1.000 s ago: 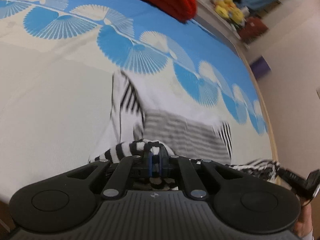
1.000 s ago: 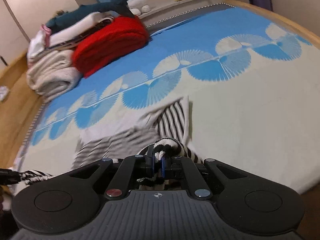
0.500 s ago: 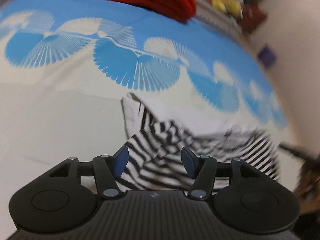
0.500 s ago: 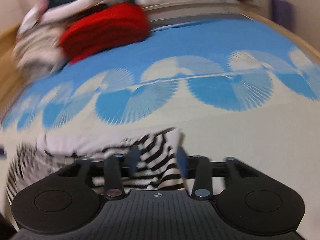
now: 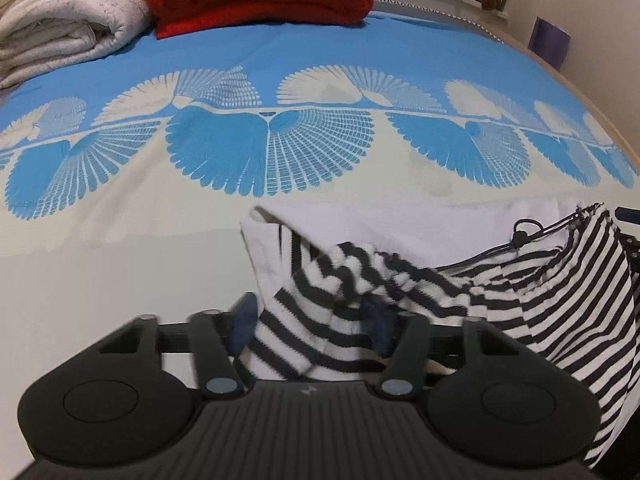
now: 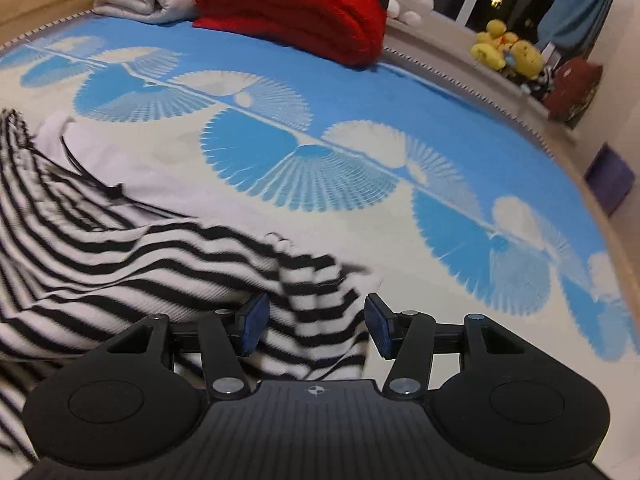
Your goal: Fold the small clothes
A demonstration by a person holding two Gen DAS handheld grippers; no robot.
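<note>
My left gripper [image 5: 312,326] has let go: a second ago it was clamped on a bunched fold of the striped garment [image 5: 460,292]; now its jaws stand apart and are closing, cloth lying loose between them. My right gripper [image 6: 316,326] was pinched shut on the fabric too; its blue pads [image 6: 252,324] now stand spread, with a striped fold between them. The garment lies on the blue-and-cream bedspread [image 5: 280,148], no longer lifted. The red blanket [image 6: 296,4] sits beyond.
</note>
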